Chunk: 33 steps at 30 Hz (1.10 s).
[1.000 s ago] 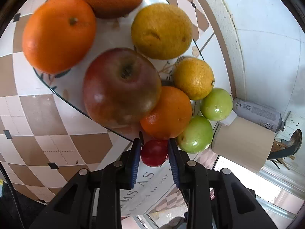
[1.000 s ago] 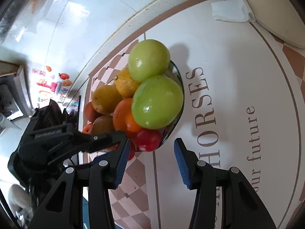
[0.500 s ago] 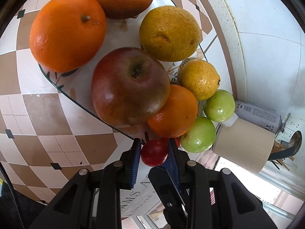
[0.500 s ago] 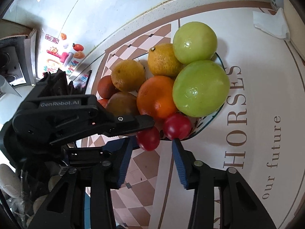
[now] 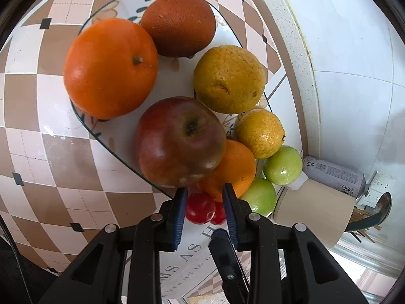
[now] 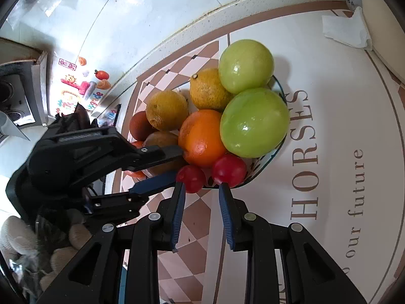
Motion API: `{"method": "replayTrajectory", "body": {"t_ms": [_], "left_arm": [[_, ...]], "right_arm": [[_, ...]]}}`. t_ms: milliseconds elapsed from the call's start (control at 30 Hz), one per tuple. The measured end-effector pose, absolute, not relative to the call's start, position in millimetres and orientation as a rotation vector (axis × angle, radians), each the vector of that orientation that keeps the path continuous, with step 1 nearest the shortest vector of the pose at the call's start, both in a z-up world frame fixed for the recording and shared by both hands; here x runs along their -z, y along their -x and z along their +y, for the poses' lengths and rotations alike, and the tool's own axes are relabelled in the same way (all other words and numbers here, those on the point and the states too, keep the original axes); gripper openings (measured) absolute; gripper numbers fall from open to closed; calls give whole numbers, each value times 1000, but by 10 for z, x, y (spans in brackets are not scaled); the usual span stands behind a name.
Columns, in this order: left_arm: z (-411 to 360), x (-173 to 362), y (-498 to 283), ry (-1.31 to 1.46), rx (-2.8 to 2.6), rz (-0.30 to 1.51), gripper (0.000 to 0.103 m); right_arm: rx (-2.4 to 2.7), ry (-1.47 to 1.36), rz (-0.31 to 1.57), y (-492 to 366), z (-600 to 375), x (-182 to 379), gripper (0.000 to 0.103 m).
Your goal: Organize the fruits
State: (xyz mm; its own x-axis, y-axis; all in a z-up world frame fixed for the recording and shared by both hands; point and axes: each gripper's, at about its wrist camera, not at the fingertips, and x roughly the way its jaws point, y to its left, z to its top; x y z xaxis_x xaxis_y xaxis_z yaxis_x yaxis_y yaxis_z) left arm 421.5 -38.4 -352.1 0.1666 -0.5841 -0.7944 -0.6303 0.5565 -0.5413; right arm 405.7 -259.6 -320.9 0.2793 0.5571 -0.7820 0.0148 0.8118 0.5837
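A glass plate (image 5: 119, 139) holds a red apple (image 5: 179, 141), oranges (image 5: 108, 65), yellow citrus (image 5: 229, 78) and two green fruits (image 6: 254, 122). Two small red fruits (image 6: 191, 178) (image 6: 229, 169) lie at the plate's near edge. My left gripper (image 5: 203, 193) is open, its jaws apart on either side of one small red fruit (image 5: 200, 211), without gripping it. My right gripper (image 6: 200, 187) is open just below the two small red fruits, empty. The left gripper also shows in the right wrist view (image 6: 157, 169).
The plate stands on a checkered mat with lettering (image 6: 303, 152) near the tiled wall. A beige roll (image 5: 314, 215), a spray can (image 5: 334, 174) and a folded tissue (image 6: 346, 30) lie beyond the plate.
The left gripper has opened slightly and let go of the small red fruit at the plate edge. The right gripper has narrowed and moved closer to the two red fruits.
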Motion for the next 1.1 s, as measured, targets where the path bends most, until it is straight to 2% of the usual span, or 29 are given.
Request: {"method": "replayTrajectory", "body": {"t_ms": [267, 300, 367, 433, 533, 633, 667, 733, 800, 1100], "left_arm": [[-383, 3502, -4207, 1090, -25, 1510, 28], [-377, 3466, -4202, 1074, -19, 1514, 28], [-382, 3369, -4188, 1014, -1, 1519, 28], [-416, 3263, -4184, 910, 20, 1526, 30], [-518, 3039, -4144, 628, 36, 1519, 39], [-596, 2892, -4058, 377, 18, 1483, 41], [-607, 2873, -4033, 321, 8, 1476, 44], [-615, 2836, -3987, 221, -14, 1457, 61], [-589, 2789, -3940, 139, -32, 1432, 86], [-462, 2307, -3655, 43, -28, 1294, 88]], "right_arm": [[-311, -555, 1237, -3975, -2850, 3102, 31], [-290, -548, 1239, -3962, -2881, 3085, 35], [-241, -508, 1250, -3940, -2923, 3036, 50], [-184, -456, 1257, -3919, -2963, 2964, 72], [-138, -391, 1260, -3921, -2981, 2866, 83], [-114, -305, 1260, -3932, -2927, 2755, 91], [-106, -274, 1262, -3935, -2895, 2723, 92], [-100, -216, 1258, -3930, -2821, 2664, 94], [-95, -179, 1248, -3914, -2750, 2604, 94], [-61, -130, 1176, -3556, -2546, 2156, 96]]}}
